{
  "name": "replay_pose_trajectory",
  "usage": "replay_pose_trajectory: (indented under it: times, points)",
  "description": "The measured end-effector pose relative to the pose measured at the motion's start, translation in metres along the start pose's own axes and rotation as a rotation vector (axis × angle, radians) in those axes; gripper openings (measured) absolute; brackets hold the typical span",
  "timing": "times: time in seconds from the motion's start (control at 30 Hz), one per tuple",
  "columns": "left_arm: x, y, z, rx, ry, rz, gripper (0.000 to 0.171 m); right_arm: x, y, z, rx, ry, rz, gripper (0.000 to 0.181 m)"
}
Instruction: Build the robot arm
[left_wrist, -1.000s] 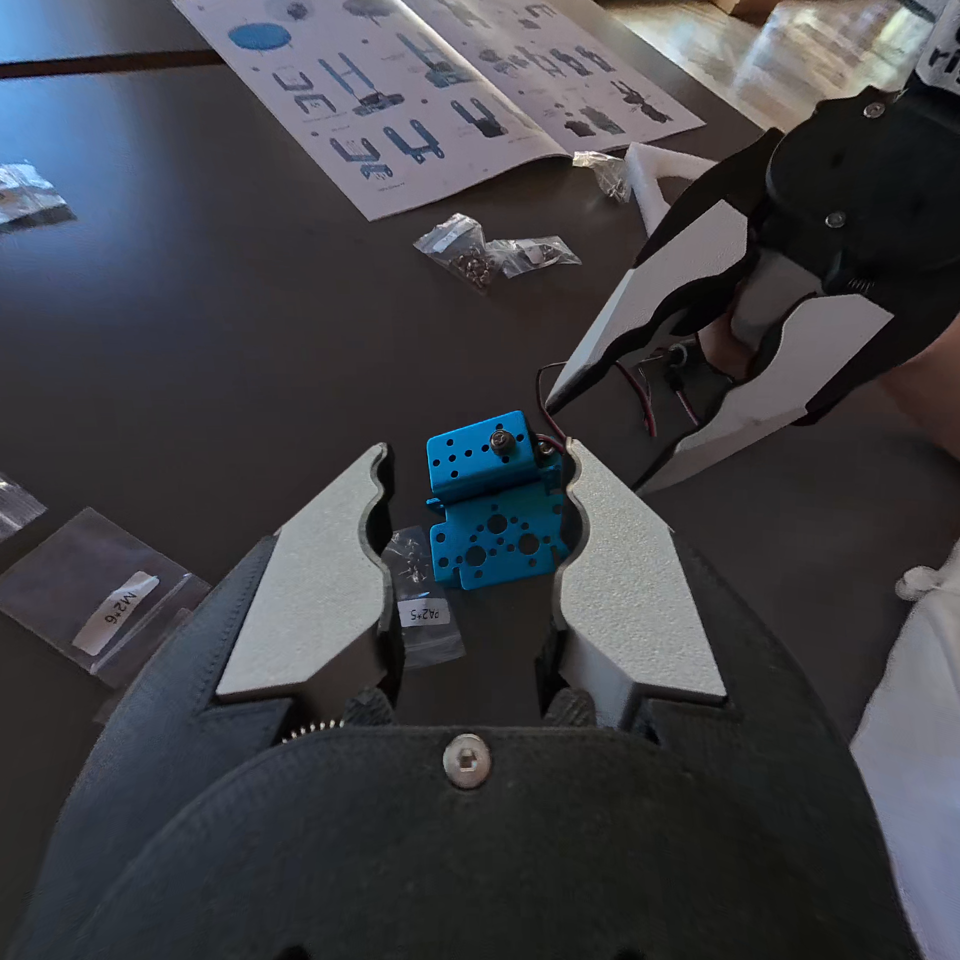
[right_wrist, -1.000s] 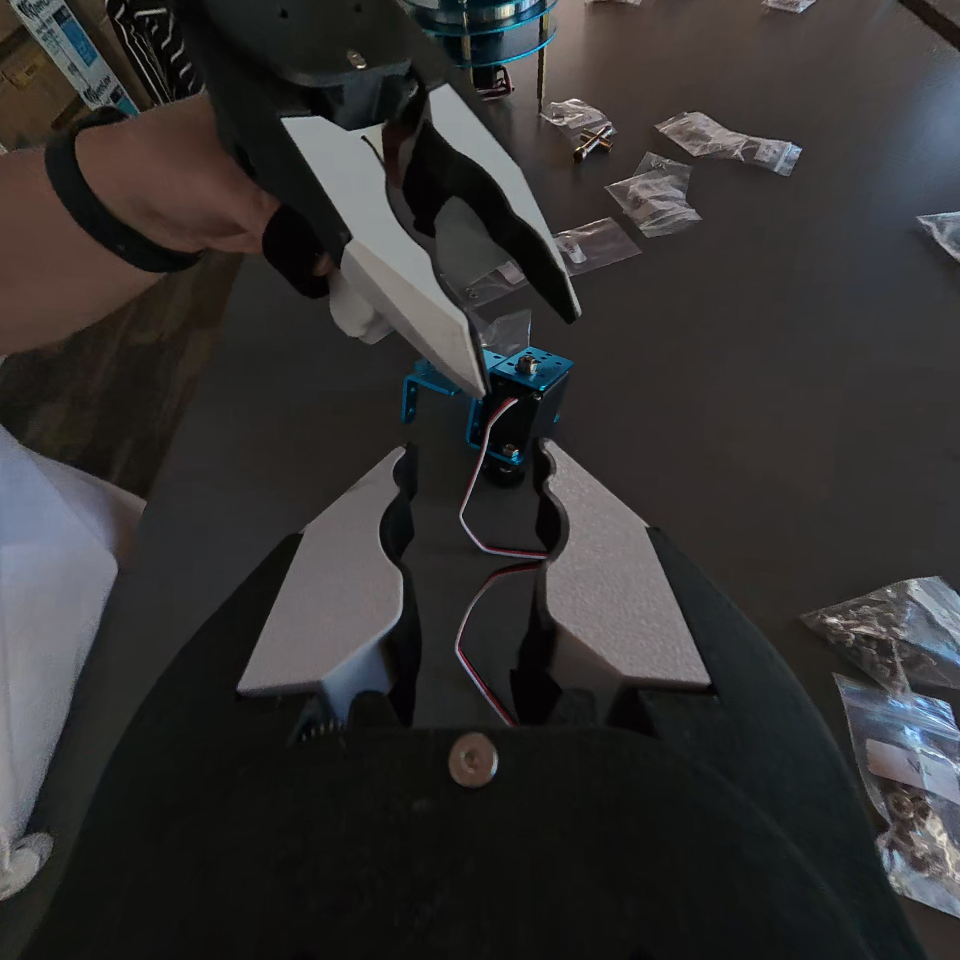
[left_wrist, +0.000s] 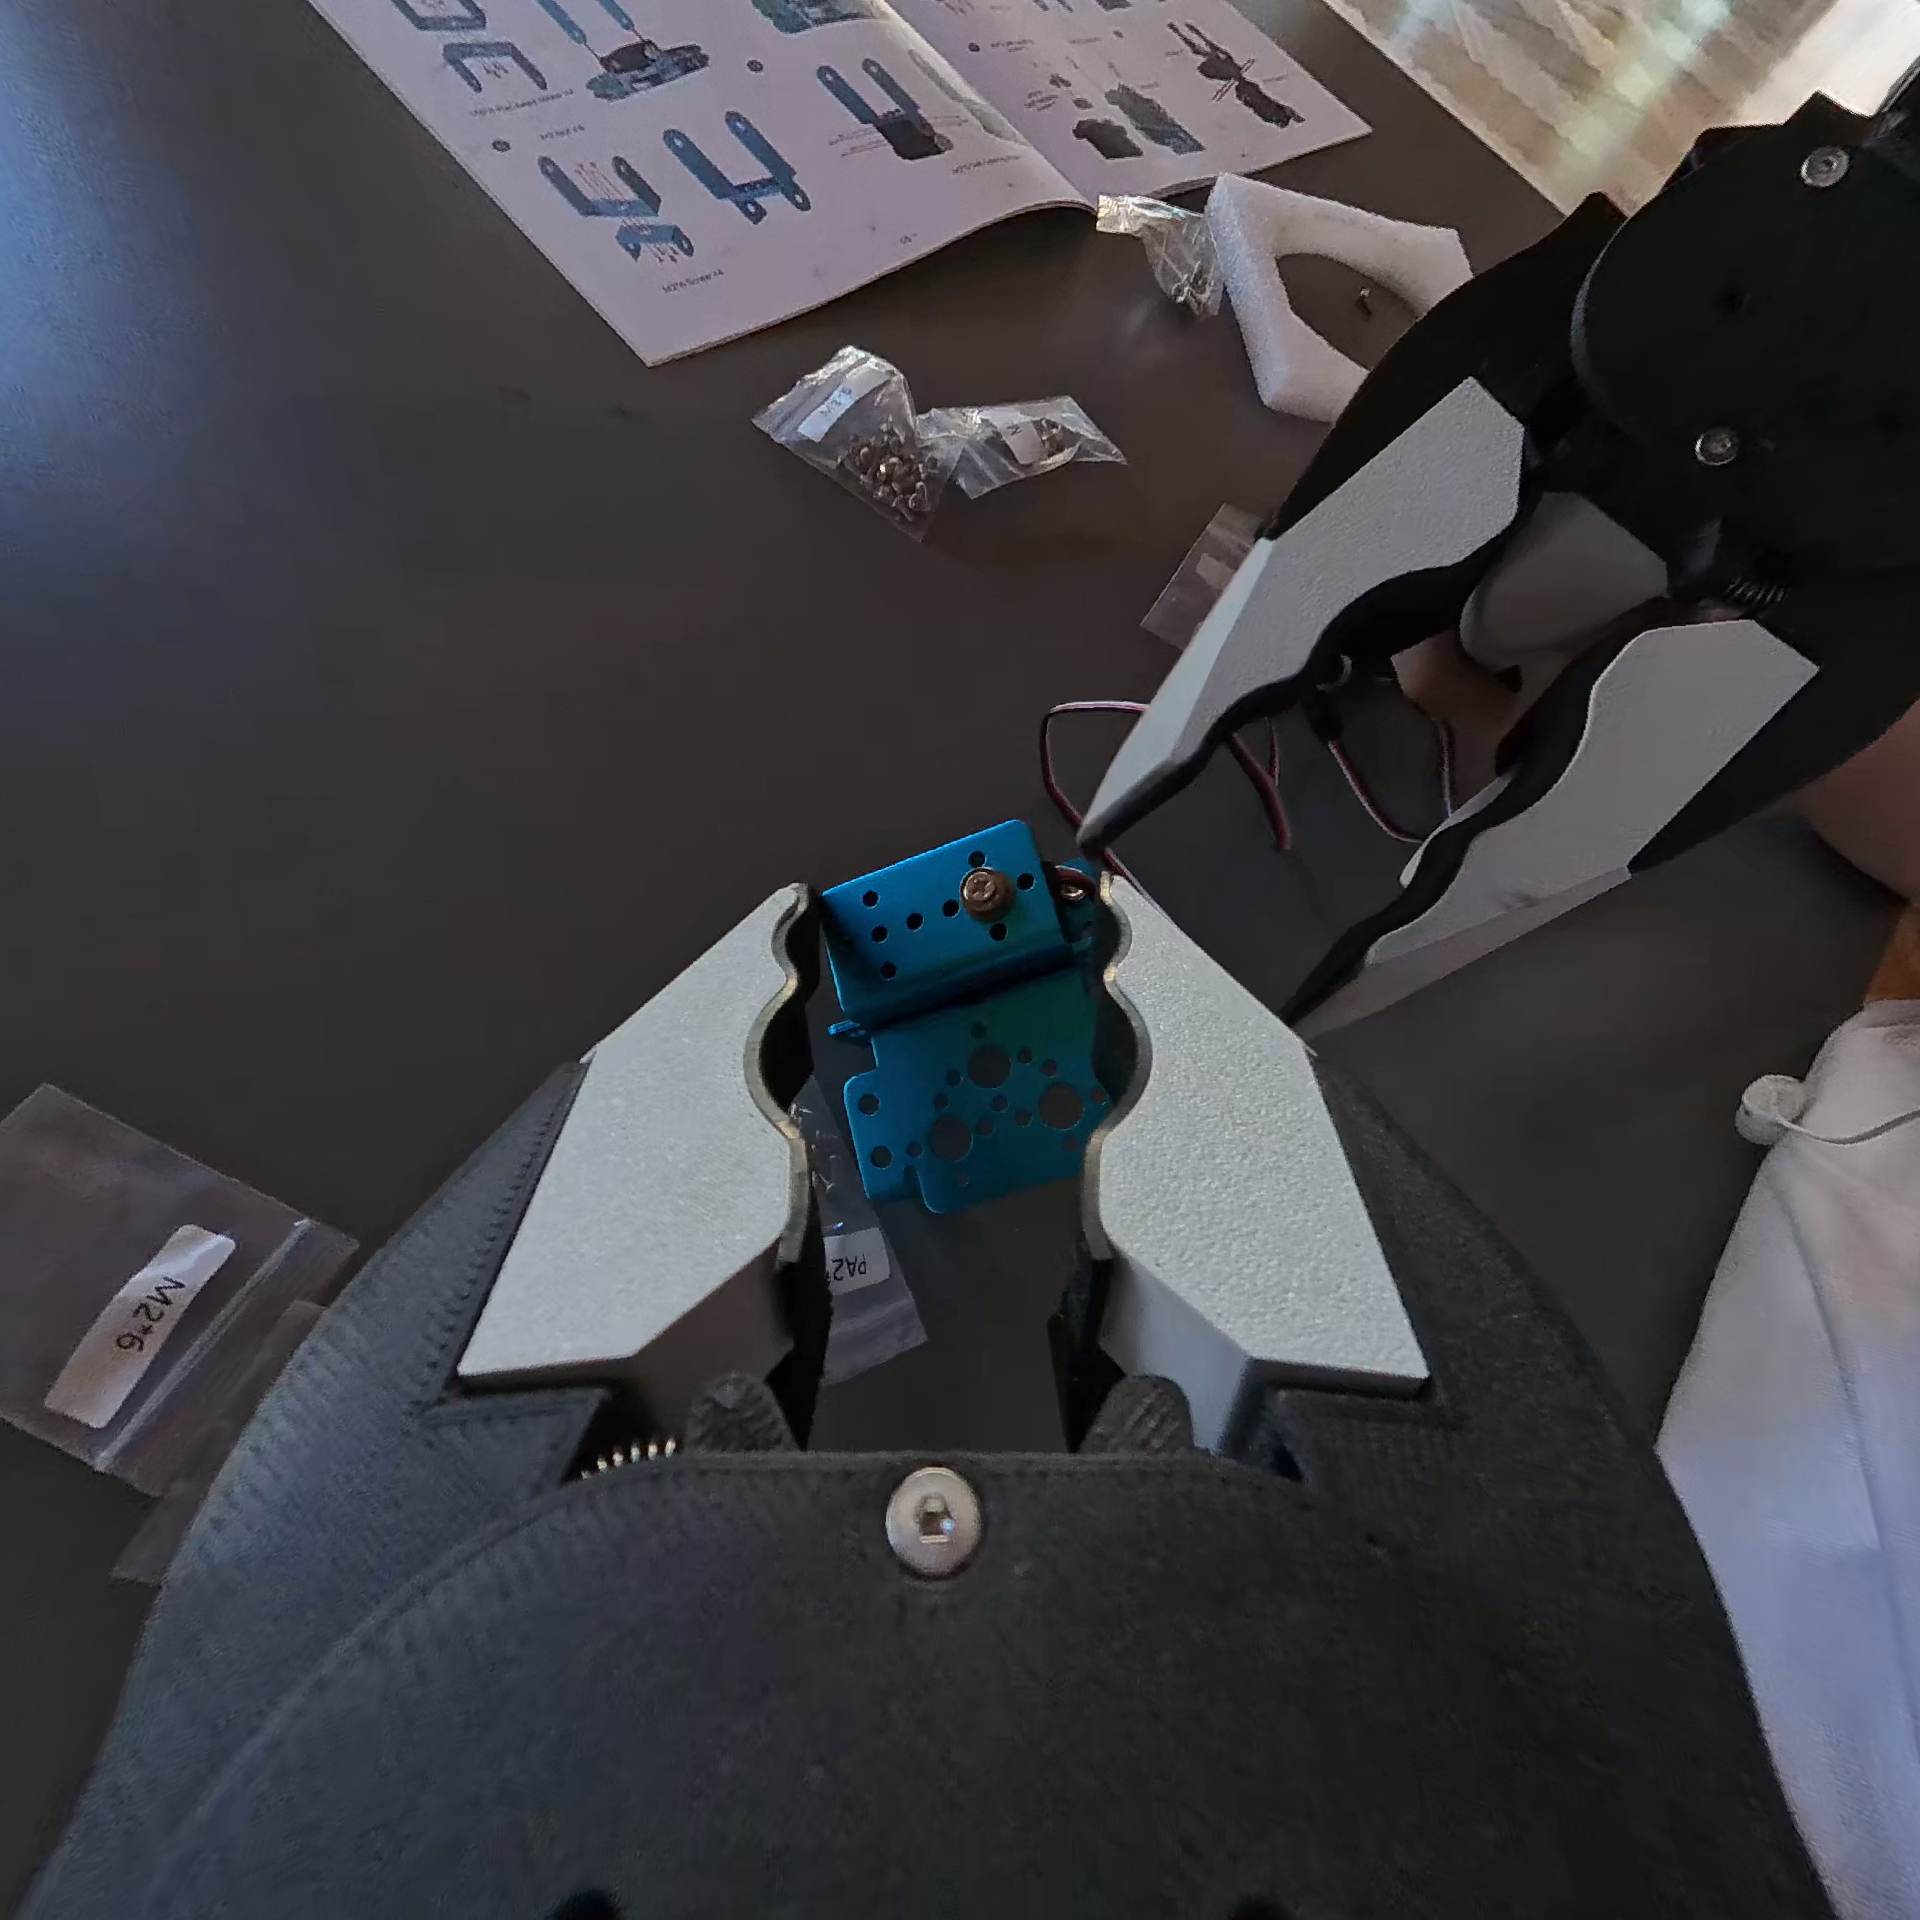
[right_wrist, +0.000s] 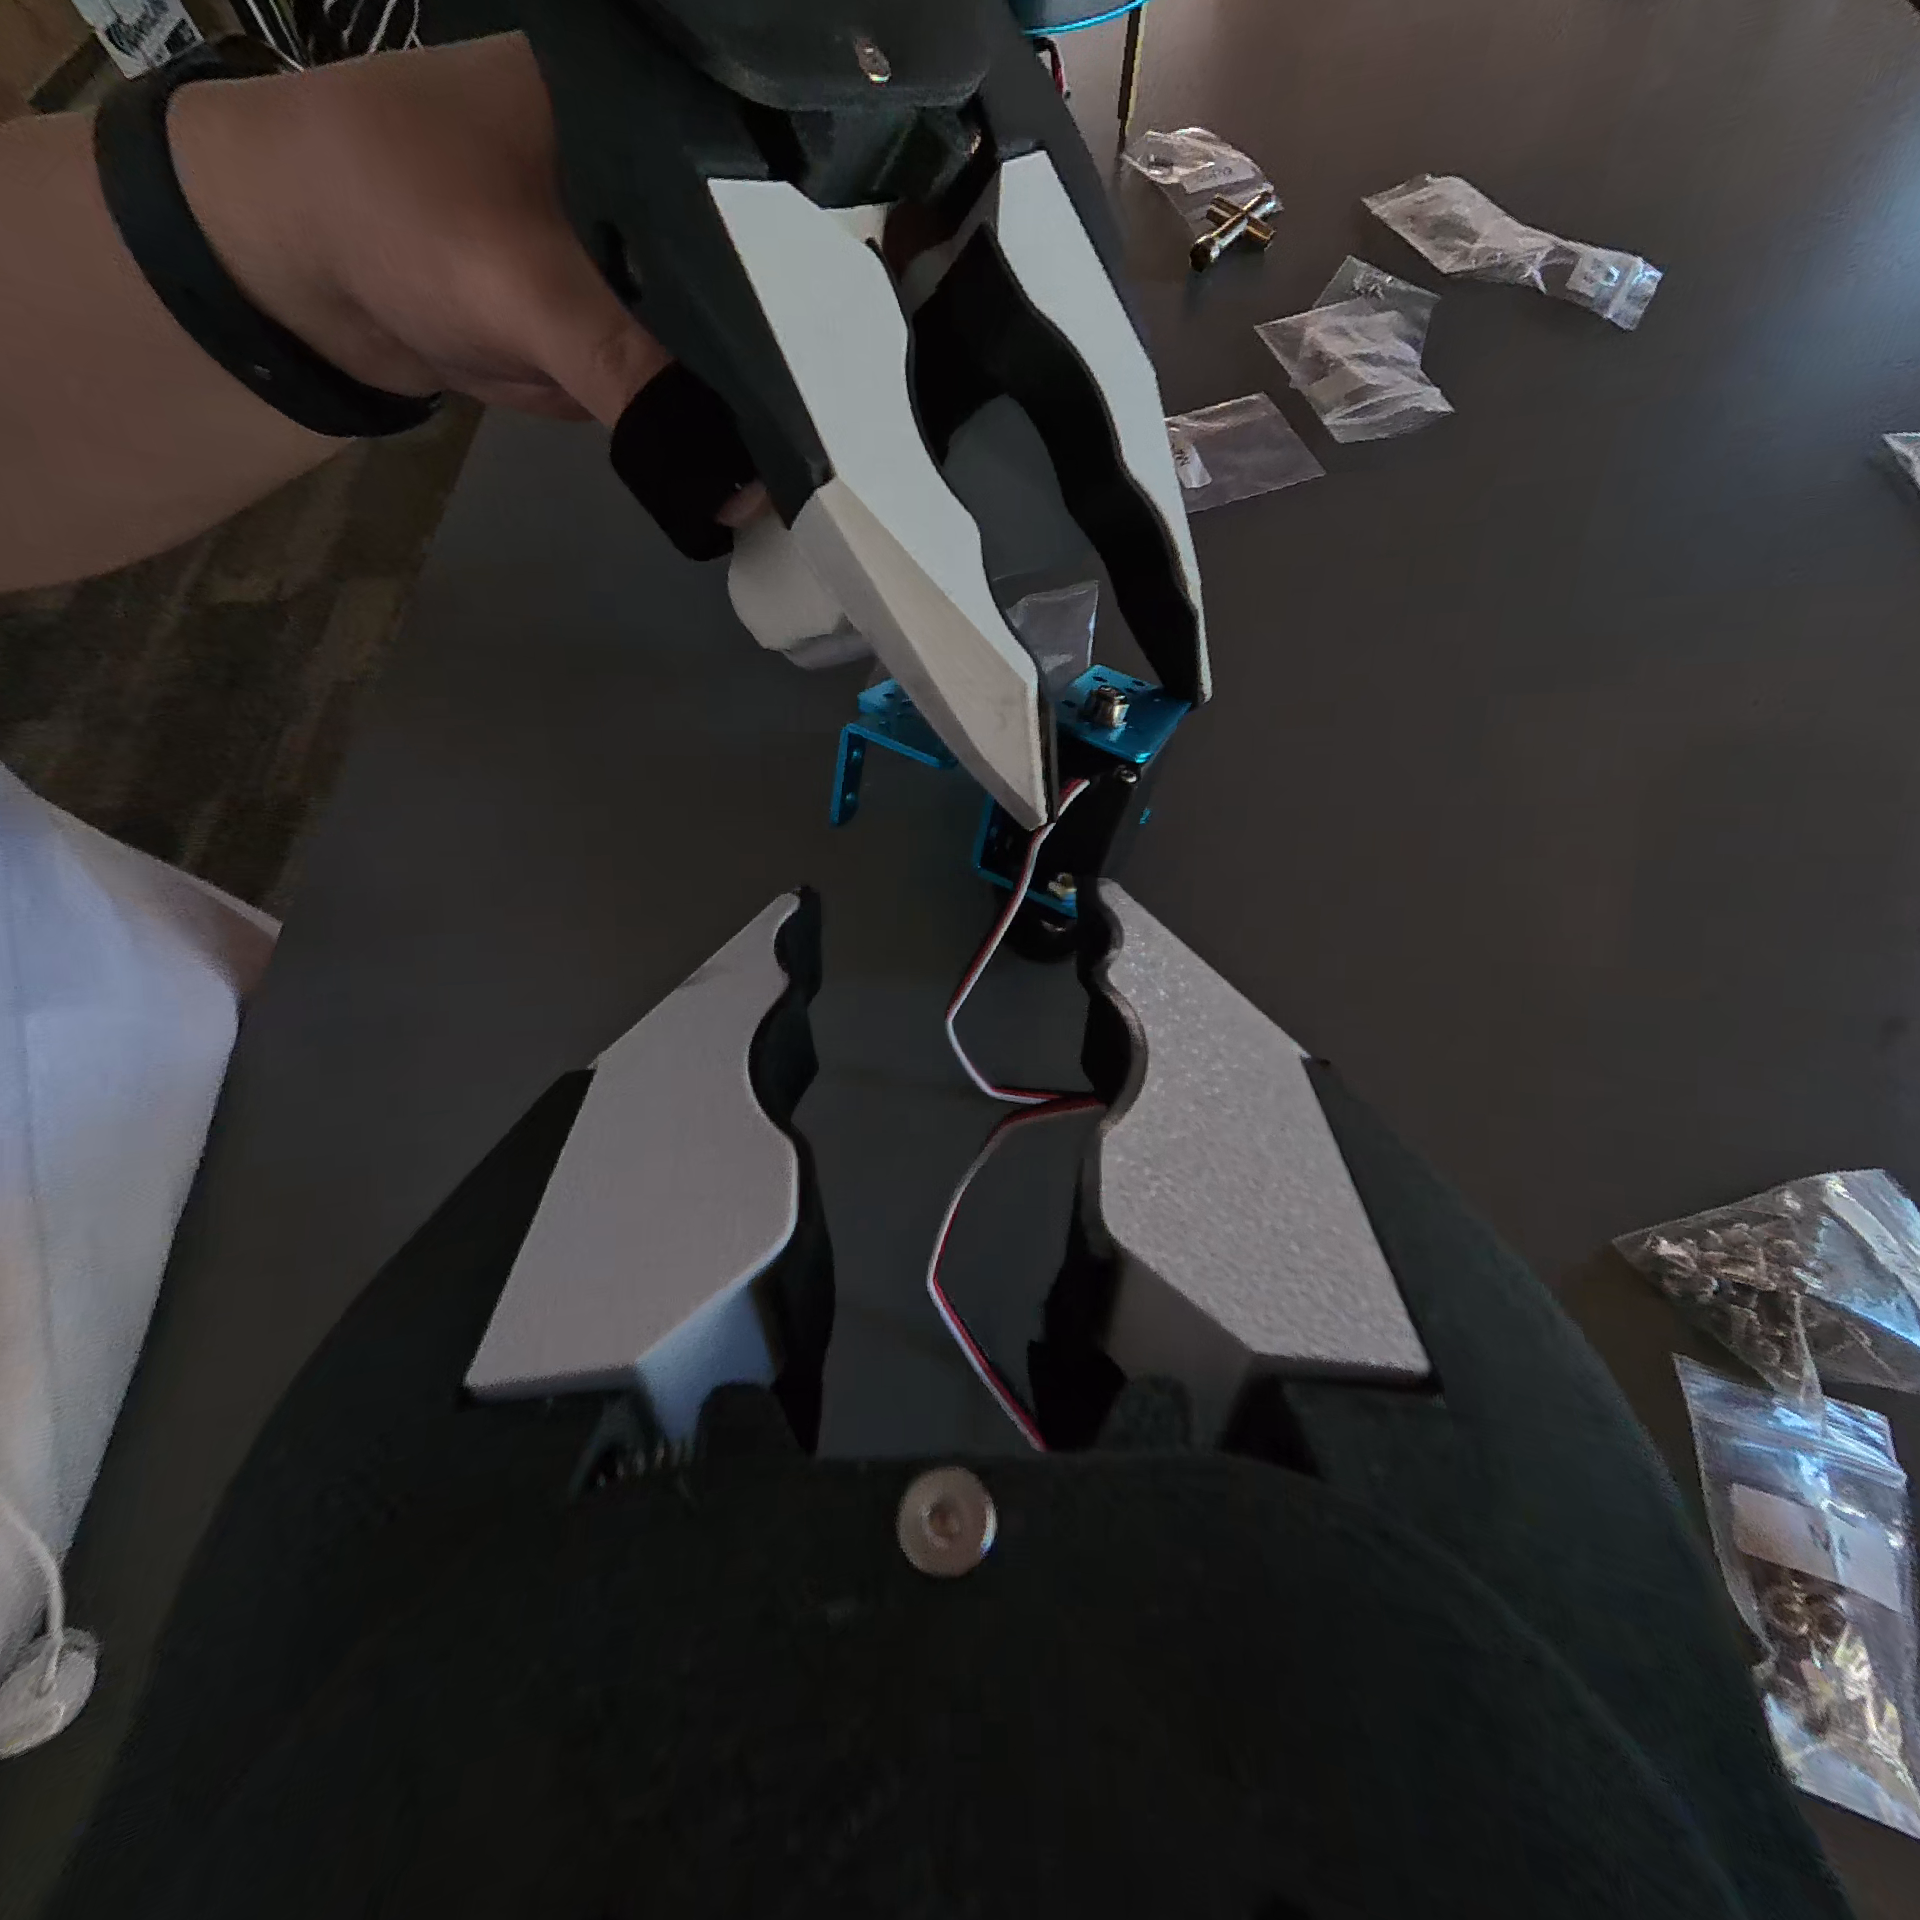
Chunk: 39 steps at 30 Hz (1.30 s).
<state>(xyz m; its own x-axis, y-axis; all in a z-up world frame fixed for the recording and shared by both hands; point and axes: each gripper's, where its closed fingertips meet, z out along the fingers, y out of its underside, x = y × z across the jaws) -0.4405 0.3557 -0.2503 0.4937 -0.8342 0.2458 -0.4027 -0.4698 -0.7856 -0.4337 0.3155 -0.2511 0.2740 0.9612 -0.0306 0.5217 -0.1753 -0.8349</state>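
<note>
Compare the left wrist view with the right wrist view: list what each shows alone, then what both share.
Left wrist view only: an open instruction booklet, a white foam piece.

Right wrist view only: a hand with a black wristband, a metal cross wrench.

Both: the blue bracket between the left tool fingertips, the right tool open, the servo wire, small parts bags on the dark table.

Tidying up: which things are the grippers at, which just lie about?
At grippers: blue perforated metal bracket with black servo, in left gripper; red-white-black cable, between fingers of open right gripper.
Lying about: clear plastic screw bags, white foam piece, open paper manual.
</note>
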Motion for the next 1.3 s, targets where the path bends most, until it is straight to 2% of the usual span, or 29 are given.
replay_pose_trajectory:
  times: [0.13, 0.37, 0.63, 0.73, 0.8, 1.0, 1.3]
  points:
    - [0.0, 0.0, 0.0, 0.003, -0.002, 0.002, 0.053, 0.003, 0.002, 0.004, -0.019, 0.004, -0.003, 0.054]
    - [0.0, 0.0, 0.0, 0.002, 0.0, 0.0, 0.052, -0.002, 0.002, 0.0, -0.027, 0.004, -0.016, 0.048]
    - [0.0, 0.0, 0.0, -0.002, 0.001, 0.002, 0.052, 0.001, 0.003, 0.005, -0.037, 0.013, -0.023, 0.055]
    - [0.0, 0.0, 0.001, -0.003, 0.001, 0.001, 0.052, -0.001, 0.003, 0.003, -0.045, 0.01, -0.027, 0.052]
    - [0.0, 0.0, 0.001, -0.005, -0.001, 0.003, 0.052, -0.007, 0.001, -0.001, -0.04, -0.003, -0.042, 0.041]
    - [0.0, 0.0, 0.001, -0.008, -0.003, 0.006, 0.052, 0.002, 0.005, 0.005, -0.062, 0.035, -0.056, 0.061]
    - [0.0, 0.0, 0.001, -0.006, -0.005, 0.006, 0.052, -0.006, 0.006, 0.0, -0.097, 0.048, -0.088, 0.054]
